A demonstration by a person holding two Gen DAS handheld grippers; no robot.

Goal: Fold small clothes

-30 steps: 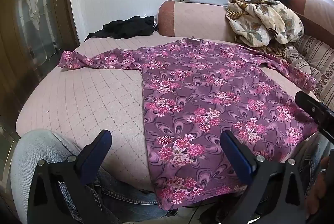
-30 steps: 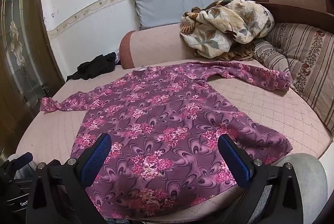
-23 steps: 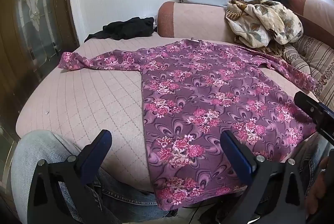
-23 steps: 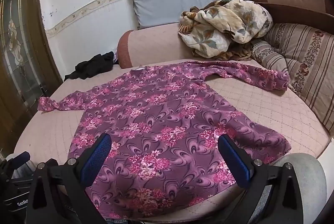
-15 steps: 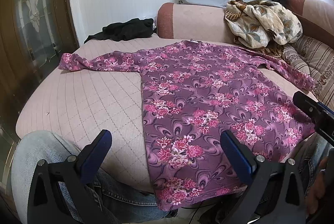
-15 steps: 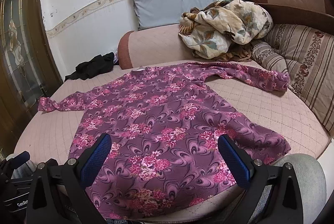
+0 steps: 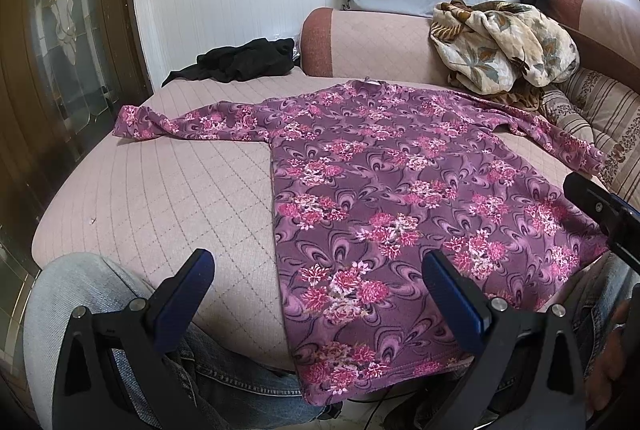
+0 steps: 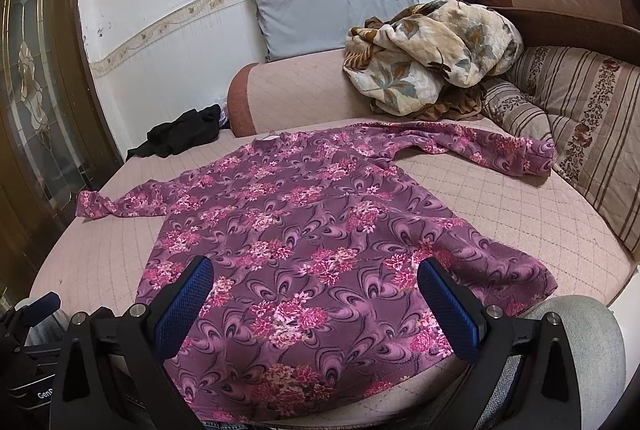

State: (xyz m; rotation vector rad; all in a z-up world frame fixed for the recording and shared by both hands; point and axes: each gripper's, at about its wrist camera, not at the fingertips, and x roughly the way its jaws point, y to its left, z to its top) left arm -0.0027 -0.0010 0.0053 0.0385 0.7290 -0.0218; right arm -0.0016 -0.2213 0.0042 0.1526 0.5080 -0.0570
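Note:
A purple long-sleeved top with pink flowers (image 7: 384, 181) lies flat on the pink quilted bed (image 7: 160, 197), sleeves spread left and right, hem hanging over the near edge. It also shows in the right wrist view (image 8: 312, 230). My left gripper (image 7: 318, 286) is open and empty above the hem's left part. My right gripper (image 8: 314, 290) is open and empty above the hem's middle; part of it shows in the left wrist view (image 7: 600, 209).
A black garment (image 7: 244, 63) lies at the bed's far left. A floral blanket (image 8: 432, 49) is piled on the pink bolster (image 8: 296, 89), with a grey pillow (image 8: 328, 5) behind. Striped cushions (image 8: 580, 117) line the right. A glass door (image 7: 64, 41) stands left. My jeans-clad knees (image 7: 92, 294) are at the near edge.
Both grippers have drifted only slightly; the views barely shift. The top lies as before and both grippers stay open.

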